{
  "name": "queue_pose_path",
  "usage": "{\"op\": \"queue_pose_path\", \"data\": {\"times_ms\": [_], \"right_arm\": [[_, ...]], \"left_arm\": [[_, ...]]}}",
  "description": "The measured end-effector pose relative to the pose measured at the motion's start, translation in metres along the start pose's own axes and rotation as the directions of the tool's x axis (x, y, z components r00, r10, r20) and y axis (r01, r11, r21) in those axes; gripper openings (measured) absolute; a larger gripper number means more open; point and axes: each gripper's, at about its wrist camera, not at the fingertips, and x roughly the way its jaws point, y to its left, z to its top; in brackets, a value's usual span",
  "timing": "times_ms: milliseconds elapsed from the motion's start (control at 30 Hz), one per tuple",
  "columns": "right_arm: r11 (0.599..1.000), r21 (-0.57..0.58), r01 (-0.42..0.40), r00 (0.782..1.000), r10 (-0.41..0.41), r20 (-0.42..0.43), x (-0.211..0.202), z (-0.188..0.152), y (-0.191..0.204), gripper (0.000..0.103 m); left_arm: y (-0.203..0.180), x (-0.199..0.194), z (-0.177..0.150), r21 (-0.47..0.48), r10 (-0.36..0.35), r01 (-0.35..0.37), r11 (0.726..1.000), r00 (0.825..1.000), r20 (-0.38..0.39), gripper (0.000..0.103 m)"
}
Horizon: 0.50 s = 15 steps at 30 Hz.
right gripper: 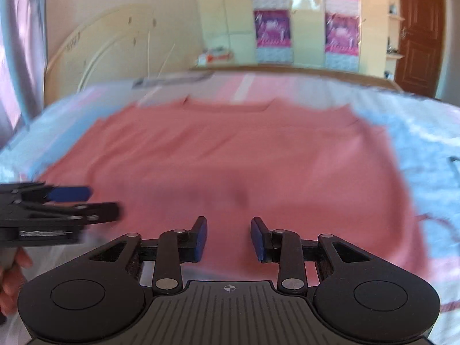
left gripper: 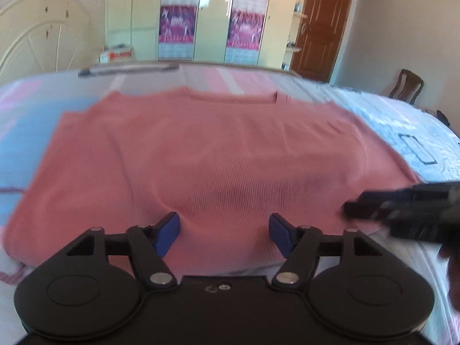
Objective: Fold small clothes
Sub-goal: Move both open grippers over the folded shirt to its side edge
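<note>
1. Garment: a pink top [left gripper: 207, 149] lies spread flat on the bed [left gripper: 408, 115], its neckline toward the far edge by the wardrobe [left gripper: 212, 14] and its hem along the near edge. No fold is visible, so the task is judged to be at its start.

2. Left tongs [left gripper: 222, 234]: jaws wide apart, holding nothing. The blue pads [left gripper: 168, 234] sit at the hem near the middle of the near edge; contact with the cloth cannot be confirmed.

3. Right tongs [right gripper: 228, 238]: jaws parted, somewhat narrower than the left, holding nothing. They sit at the same hem, beside the left pair.

4. Reason for placement: both pairs face the hem side by side, open and level with it. This is judged to suit gripping the bottom edge at two points so it can be carried evenly toward the neckline.

5. Material: the top is a fine ribbed knit, thin and limp, with a shallow dip in the weave ahead of the left tongs. It is likely to sag between two grip points.

6. Shape: a broad rectangle with short sleeves at the far corners and a straight neckline band.

7. Surface: the bed sheet is soft, printed in pale blue, pink and white, and lightly creased. Both views are blurred, so finer detail is not reported.
</note>
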Motion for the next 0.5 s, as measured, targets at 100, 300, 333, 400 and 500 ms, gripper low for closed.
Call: {"op": "queue_pose_path", "data": {"times_ms": [100,300,333,400,500], "right_arm": [[0.998,-0.058,0.014,1.0,-0.015,-0.016,0.006,-0.01,0.008,0.033],[0.974,0.03,0.226,0.974,-0.225,-0.031,-0.017,-0.018,-0.057,0.033],[0.963,0.061,0.262,0.965,-0.259,-0.044,-0.022,-0.02,-0.072,0.033],[0.949,0.096,0.3,0.953,-0.295,-0.066,-0.03,-0.023,-0.091,0.033],[0.953,0.11,0.281,0.959,-0.274,-0.076,-0.04,-0.023,-0.1,0.033]], "left_arm": [[0.017,-0.002,-0.002,-0.037,0.009,-0.009,0.999,1.0,0.006,0.063],[0.087,-0.025,-0.02,-0.09,0.139,-0.138,0.986,0.99,0.01,0.061],[0.097,-0.03,-0.023,-0.091,0.142,-0.14,0.986,0.99,0.015,0.061],[0.104,-0.036,-0.023,-0.084,0.161,-0.159,0.984,0.987,0.012,0.061],[0.102,-0.038,-0.022,-0.081,0.169,-0.167,0.983,0.986,0.006,0.061]]}}
